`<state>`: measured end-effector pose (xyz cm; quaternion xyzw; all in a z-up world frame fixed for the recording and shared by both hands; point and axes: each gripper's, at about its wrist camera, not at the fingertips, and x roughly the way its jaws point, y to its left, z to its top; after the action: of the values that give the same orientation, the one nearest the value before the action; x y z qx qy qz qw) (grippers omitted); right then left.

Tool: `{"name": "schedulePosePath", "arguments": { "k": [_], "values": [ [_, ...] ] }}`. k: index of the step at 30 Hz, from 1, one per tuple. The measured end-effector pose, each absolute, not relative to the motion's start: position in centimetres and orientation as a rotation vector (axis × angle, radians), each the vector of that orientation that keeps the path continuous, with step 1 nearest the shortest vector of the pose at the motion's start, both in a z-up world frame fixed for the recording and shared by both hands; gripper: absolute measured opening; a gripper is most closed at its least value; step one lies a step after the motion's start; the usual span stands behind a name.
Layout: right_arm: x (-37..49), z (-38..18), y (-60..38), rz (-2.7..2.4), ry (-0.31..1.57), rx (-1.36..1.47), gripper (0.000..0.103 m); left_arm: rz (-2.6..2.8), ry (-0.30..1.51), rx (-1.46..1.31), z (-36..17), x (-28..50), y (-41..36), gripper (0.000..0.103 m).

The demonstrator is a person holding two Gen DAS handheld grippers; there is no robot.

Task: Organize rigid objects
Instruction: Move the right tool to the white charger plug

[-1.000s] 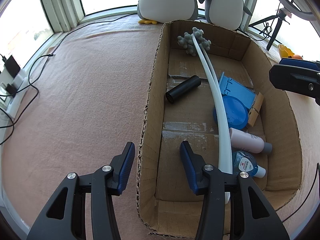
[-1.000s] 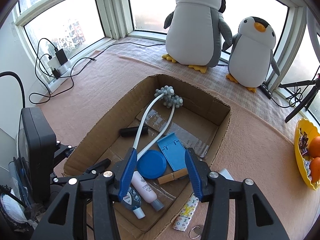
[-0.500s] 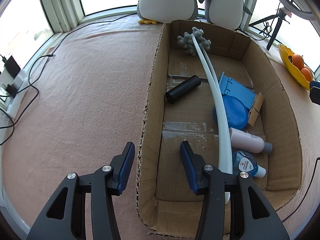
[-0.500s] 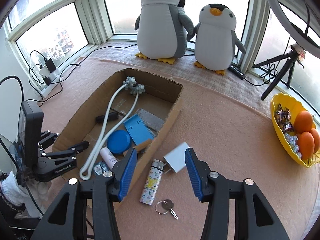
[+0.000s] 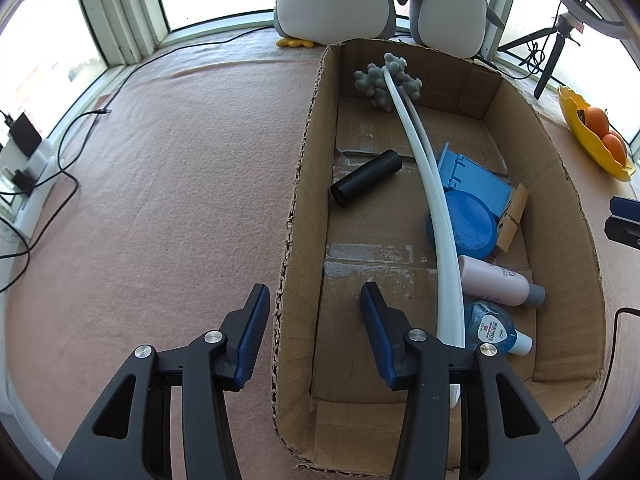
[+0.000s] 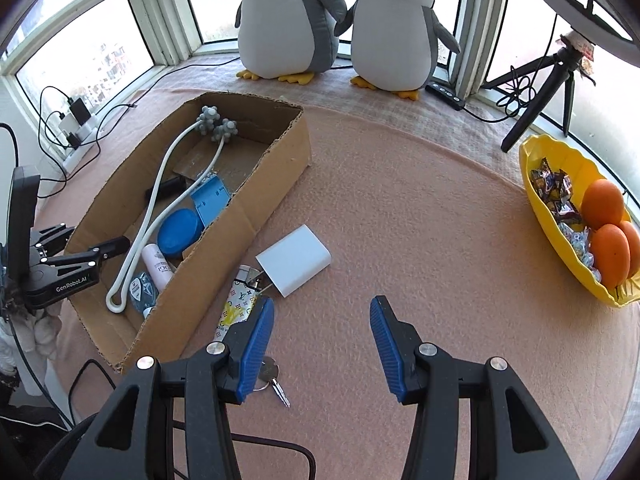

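Right wrist view: right gripper [image 6: 320, 340] spread, empty, above pink felt. White rectangular charger block [image 6: 294, 260], patterned lighter [image 6: 234, 312] & keys [image 6: 274, 380] lie outside brown cardboard box [image 6: 224, 236]; bottles, blue lid etc. already inside. Left gripper [image 5: 316, 328] spread, straddling box wall.

Pink felt-covered counter [image 6: 400, 208]. Directly on it: cardboard box [image 6: 224, 240] at left, white block [image 6: 294, 260] just beside the box, patterned lighter [image 6: 234, 312] touching the box wall, keys [image 6: 274, 380] nearer, yellow bowl [image 6: 560, 240] at right, two plush penguins [image 6: 288, 20] at back.
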<state>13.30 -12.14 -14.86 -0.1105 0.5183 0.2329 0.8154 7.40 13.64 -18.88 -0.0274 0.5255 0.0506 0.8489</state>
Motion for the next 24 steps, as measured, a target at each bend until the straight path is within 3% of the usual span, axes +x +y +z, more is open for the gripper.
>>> {"name": "schedulePosePath", "arguments": {
  "k": [6, 24],
  "values": [
    [13.5, -16.3, -9.9, 0.567, 1.119, -0.304, 0.051, 0.108, 1.109, -0.063, -19.0, 7.3, 13.9, 0.047],
    [15.4, -19.0, -7.8, 0.531, 1.142, -0.361, 0.052, 0.107, 1.112, -0.069, -19.0, 7.3, 13.8, 0.047]
  ]
}}
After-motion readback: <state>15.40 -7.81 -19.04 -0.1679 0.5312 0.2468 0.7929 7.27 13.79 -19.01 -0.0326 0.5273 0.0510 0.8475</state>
